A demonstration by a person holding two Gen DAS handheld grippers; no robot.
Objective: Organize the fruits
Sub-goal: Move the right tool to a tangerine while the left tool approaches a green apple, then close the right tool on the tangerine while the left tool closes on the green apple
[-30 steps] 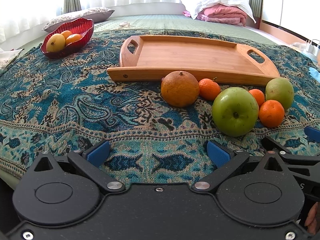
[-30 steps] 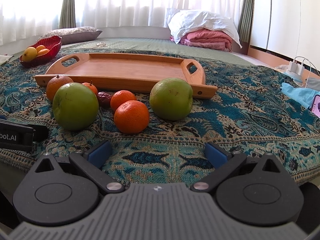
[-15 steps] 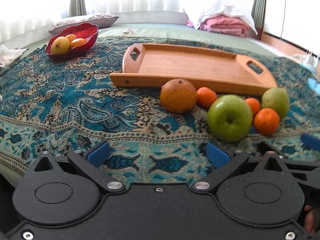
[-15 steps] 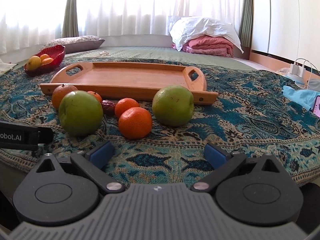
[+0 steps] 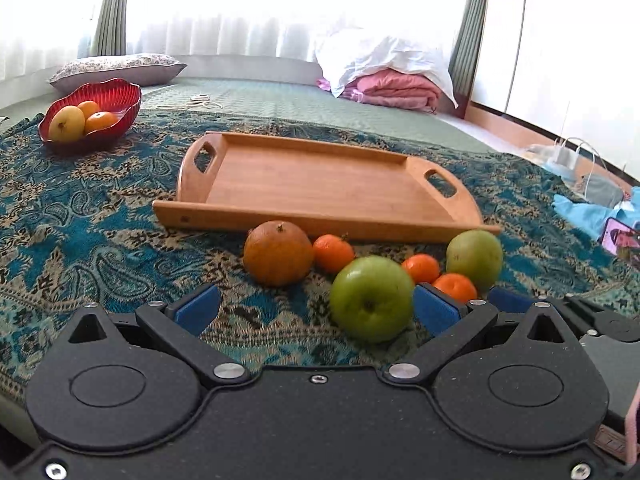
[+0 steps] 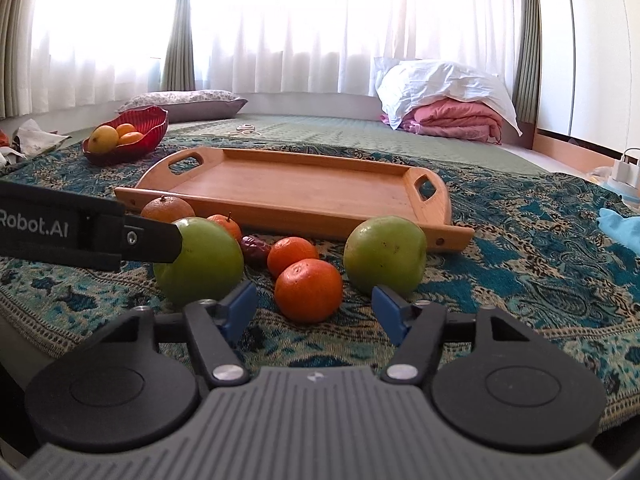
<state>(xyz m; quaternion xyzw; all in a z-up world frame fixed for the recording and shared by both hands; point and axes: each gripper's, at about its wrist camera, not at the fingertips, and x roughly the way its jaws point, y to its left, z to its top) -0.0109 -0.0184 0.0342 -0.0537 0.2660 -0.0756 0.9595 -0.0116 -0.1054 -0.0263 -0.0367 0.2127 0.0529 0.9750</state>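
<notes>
An empty wooden tray [image 5: 320,184] lies on the patterned cloth, also in the right wrist view [image 6: 296,192]. In front of it lie a big orange [image 5: 278,253], several small tangerines [image 6: 308,290], a dark date [image 6: 255,248] and two green apples [image 5: 372,298] [image 6: 385,255]. My left gripper [image 5: 316,308] is open, its right pad beside the near green apple. My right gripper [image 6: 314,312] is open, with a tangerine just ahead between its pads.
A red bowl [image 5: 120,96] holding fruit stands at the far left. A pillow [image 5: 120,68] and folded pink and white bedding [image 5: 392,76] lie behind. A light blue cloth [image 5: 580,212] and a phone [image 5: 620,236] lie at the right.
Both grippers have moved forward toward the fruit group. The right gripper's pads now stand closer together, around the near tangerine. The left gripper now reaches the near green apple.
</notes>
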